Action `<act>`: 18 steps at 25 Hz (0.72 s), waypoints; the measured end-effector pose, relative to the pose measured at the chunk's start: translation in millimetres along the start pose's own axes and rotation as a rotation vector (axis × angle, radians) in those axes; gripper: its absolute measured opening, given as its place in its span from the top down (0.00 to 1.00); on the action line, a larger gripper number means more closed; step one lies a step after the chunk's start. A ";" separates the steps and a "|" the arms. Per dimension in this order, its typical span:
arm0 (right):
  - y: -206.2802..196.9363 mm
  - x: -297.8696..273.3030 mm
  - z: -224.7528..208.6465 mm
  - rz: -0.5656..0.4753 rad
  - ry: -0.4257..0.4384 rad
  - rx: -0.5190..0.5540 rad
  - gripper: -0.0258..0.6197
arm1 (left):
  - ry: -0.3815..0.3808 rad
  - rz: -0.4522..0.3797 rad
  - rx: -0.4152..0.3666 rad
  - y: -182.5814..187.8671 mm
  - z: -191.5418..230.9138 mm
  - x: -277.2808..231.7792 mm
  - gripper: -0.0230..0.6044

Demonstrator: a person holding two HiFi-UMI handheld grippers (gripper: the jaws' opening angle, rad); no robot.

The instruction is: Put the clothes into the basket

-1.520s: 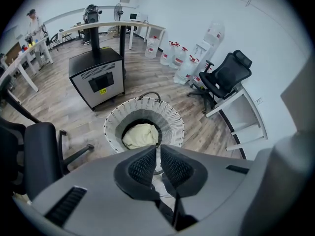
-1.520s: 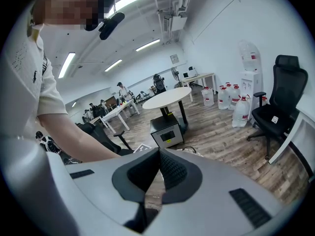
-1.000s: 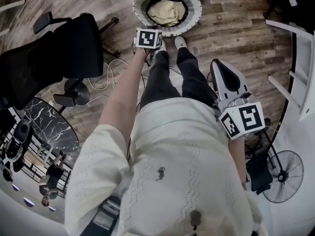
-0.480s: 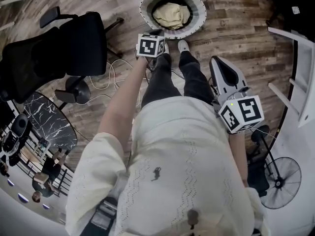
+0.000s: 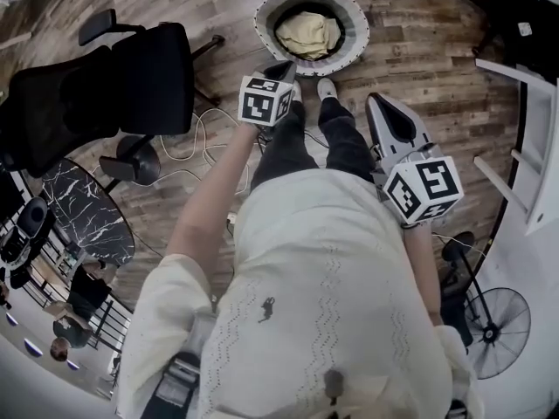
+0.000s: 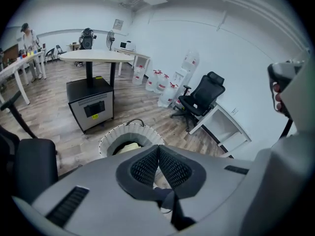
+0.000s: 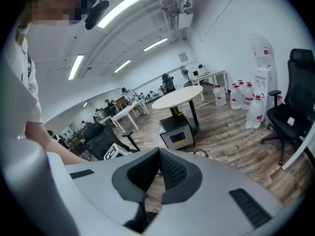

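The wood-plank floor (image 5: 419,68) carries a round white basket (image 5: 356,23) at the top of the head view, just beyond the person's shoes (image 5: 326,86). A black office chair (image 5: 131,85) stands to the left. Loose cables (image 5: 194,138) trail beside its base, and a pedestal fan (image 5: 496,324) sits at lower right.

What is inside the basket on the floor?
A crumpled pale yellow garment lies in the basket. Anything beneath it, and the bottom itself, is covered from view.
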State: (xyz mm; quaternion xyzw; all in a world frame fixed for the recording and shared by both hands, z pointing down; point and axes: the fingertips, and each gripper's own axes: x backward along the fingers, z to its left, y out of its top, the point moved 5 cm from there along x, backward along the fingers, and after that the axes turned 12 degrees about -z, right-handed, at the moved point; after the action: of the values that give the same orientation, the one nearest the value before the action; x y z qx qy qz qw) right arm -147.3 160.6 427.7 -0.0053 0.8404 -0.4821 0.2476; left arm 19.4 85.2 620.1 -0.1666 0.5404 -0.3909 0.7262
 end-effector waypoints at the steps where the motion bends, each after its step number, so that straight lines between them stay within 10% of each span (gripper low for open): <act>1: 0.8 -2.3 0.7 0.001 0.005 0.001 0.95 | -0.008 -0.020 0.009 4.7 -3.9 5.8 0.93; 18: 16.7 -18.2 25.3 0.006 0.105 0.039 0.95 | -0.108 -0.301 0.020 80.9 -71.5 92.4 0.93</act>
State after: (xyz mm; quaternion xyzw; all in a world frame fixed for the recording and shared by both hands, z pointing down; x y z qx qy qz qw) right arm -116.9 153.6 411.2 0.0274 0.8426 -0.4973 0.2048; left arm -4.5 80.8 480.1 -0.2594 0.4656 -0.4912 0.6889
